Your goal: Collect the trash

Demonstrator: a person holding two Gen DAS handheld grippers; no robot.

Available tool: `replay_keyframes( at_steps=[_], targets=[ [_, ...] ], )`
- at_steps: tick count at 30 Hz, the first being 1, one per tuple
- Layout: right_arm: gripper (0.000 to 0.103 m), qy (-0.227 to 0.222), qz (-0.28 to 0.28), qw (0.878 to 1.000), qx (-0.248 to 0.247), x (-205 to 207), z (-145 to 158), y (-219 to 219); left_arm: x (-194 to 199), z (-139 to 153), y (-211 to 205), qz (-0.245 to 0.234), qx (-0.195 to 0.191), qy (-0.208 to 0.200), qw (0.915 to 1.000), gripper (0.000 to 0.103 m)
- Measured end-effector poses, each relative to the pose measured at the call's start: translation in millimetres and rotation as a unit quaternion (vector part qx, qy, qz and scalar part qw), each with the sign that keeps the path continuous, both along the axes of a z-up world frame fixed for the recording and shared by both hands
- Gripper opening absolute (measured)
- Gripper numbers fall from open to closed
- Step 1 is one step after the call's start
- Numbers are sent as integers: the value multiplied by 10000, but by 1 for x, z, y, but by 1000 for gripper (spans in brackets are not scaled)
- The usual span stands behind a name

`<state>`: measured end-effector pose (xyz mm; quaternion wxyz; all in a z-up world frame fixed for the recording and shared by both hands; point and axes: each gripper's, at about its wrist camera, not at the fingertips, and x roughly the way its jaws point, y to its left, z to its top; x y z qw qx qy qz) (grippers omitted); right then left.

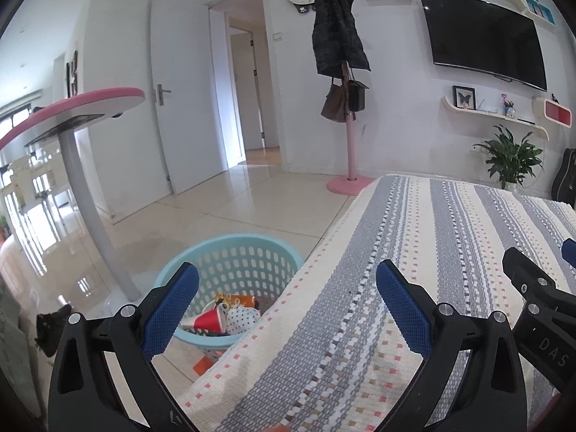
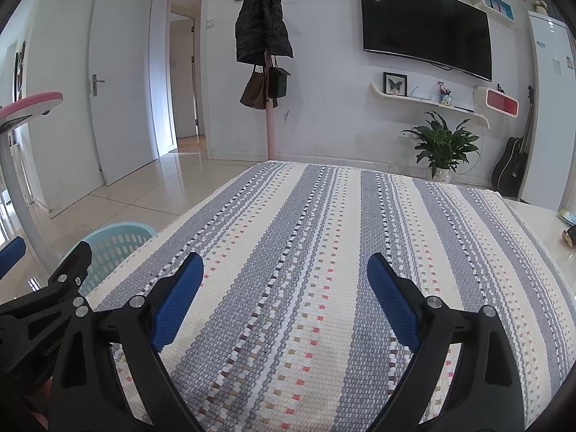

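Observation:
A light blue perforated basket (image 1: 252, 248) stands on the floor beside the table's left edge; it also shows in the right wrist view (image 2: 118, 241). Inside it lie trash pieces: a red paper cup (image 1: 208, 320), a white dotted wrapper (image 1: 241, 318) and an orange snack packet (image 1: 241, 300). My left gripper (image 1: 288, 280) is open and empty, above the table's left edge, its left finger over the basket. My right gripper (image 2: 284, 273) is open and empty above the striped tablecloth (image 2: 324, 252).
A pink-topped side table (image 1: 72, 108) on a grey pole stands left of the basket. An orange scrap (image 1: 203, 365) lies on the floor under the basket's near side. A coat stand (image 1: 347, 108), plant (image 2: 442, 144) and guitar (image 2: 513, 165) line the far wall.

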<state>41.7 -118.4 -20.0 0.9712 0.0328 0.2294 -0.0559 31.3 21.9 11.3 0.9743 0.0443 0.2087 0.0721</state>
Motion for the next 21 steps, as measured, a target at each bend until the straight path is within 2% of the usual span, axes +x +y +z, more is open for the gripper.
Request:
replay_keyframes(
  at_steps=[6,14,21],
  targets=[
    [88,26,-16,10000,84,1,-1,-5,-1,-1,-1,-24,52,-29,10000,95],
    [88,-26,-42,10000,82,-1,0,-5,-1,0,3,7,-64,-51,10000,95],
    [88,-179,-145,9997,33,-7,3,-6,-1,3,5,-242,-142,-227,9993,95]
  ],
)
